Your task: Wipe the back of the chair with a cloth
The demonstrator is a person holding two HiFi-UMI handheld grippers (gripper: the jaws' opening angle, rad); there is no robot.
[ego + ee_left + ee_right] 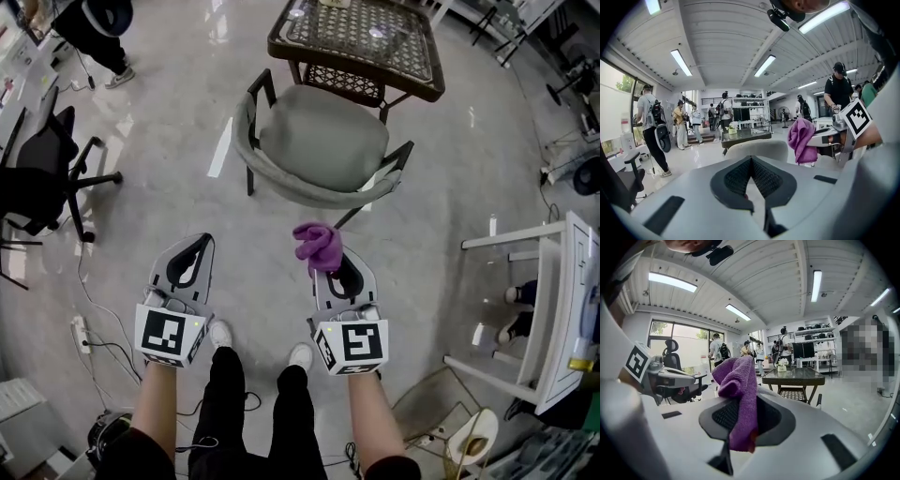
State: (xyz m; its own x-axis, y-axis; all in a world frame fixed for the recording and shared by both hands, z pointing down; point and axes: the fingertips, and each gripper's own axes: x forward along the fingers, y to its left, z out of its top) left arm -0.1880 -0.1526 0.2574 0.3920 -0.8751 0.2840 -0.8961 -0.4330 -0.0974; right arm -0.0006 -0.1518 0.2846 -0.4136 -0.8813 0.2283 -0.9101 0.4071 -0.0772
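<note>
A grey cushioned chair (319, 141) with a curved padded back (300, 187) stands ahead of me, its back toward me. My right gripper (335, 259) is shut on a purple cloth (319, 246), which bunches up above its jaws a little short of the chair back; the cloth (738, 394) hangs through the jaws in the right gripper view. My left gripper (194, 251) is shut and holds nothing, to the left of the chair. In the left gripper view the chair back (757, 149) shows beyond the jaws, with the cloth (801, 139) at right.
A wicker table with a glass top (361, 37) stands behind the chair. A black office chair (42, 169) is at far left, a white frame table (544, 300) at right. Cables and a power strip (80, 333) lie on the floor. People stand in the background.
</note>
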